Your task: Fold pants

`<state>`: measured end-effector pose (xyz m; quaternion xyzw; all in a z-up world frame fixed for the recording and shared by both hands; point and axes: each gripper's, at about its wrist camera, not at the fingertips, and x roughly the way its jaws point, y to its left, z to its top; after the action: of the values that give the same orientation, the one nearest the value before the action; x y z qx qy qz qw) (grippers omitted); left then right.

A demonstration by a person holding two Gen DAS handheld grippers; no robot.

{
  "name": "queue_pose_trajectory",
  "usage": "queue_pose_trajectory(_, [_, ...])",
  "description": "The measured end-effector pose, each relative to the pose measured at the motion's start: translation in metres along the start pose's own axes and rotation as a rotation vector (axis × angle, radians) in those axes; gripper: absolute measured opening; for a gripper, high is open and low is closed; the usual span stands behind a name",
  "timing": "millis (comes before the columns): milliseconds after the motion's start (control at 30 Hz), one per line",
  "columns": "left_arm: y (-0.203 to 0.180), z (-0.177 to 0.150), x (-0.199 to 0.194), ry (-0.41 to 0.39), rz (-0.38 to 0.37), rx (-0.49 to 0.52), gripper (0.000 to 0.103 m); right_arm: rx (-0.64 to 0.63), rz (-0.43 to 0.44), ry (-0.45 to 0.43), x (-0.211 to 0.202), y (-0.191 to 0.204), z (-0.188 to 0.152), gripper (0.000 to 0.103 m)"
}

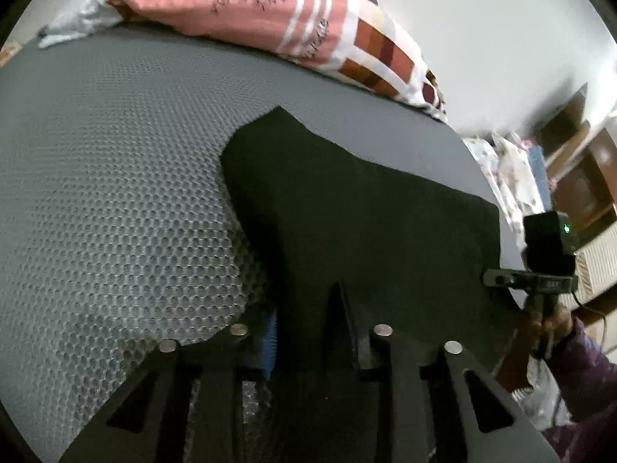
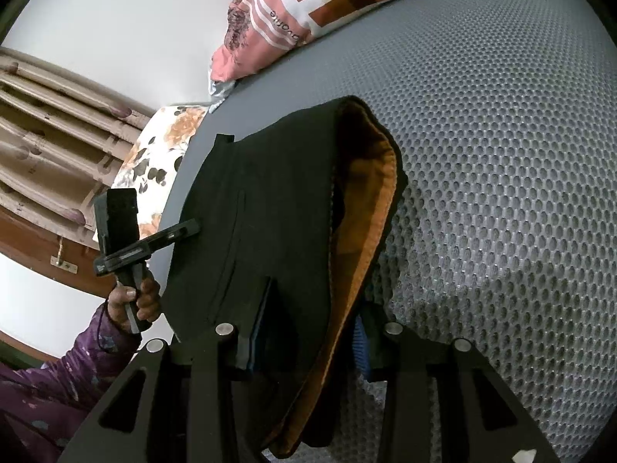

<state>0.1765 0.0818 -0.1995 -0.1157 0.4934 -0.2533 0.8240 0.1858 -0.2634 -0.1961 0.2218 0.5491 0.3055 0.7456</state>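
Observation:
Black pants [image 1: 354, 212] lie on a grey honeycomb-mesh mattress [image 1: 115, 193]. My left gripper [image 1: 308, 332] is shut on the near edge of the cloth, which bunches between its fingers. In the right wrist view the pants [image 2: 270, 200] show an orange-brown inner waistband [image 2: 366, 208]. My right gripper [image 2: 308, 328] is shut on that waistband edge. Each view shows the other gripper at the opposite side of the pants: the right one in the left wrist view [image 1: 540, 270], the left one in the right wrist view [image 2: 127, 239].
A pink and checked pillow [image 1: 270, 7] lies at the far edge of the mattress. A floral sheet [image 2: 154, 162] hangs at the mattress side. Wooden furniture [image 2: 46, 146] stands beyond it. The person's purple sleeve [image 1: 578, 386] is at the right.

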Motion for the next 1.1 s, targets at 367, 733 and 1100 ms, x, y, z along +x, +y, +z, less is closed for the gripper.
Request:
queue_pose_trajectory(367, [-0.036,-0.006,-0.019,-0.101,0.15,0.101,0.013,-0.019,-0.025,-0.042,-0.003,0.015,-0.005,0.025])
queue_pose_trajectory(733, [-0.049,-0.012,-0.028,-0.108,0.213,0.128,0.012,-0.023,-0.015,-0.062,-0.009,0.022,-0.013,0.022])
queue_pose_trajectory(1100, [-0.037,-0.015,-0.013,-0.062,0.304,0.115,0.042,-0.001,-0.014,-0.048,-0.005,0.016,-0.015,0.029])
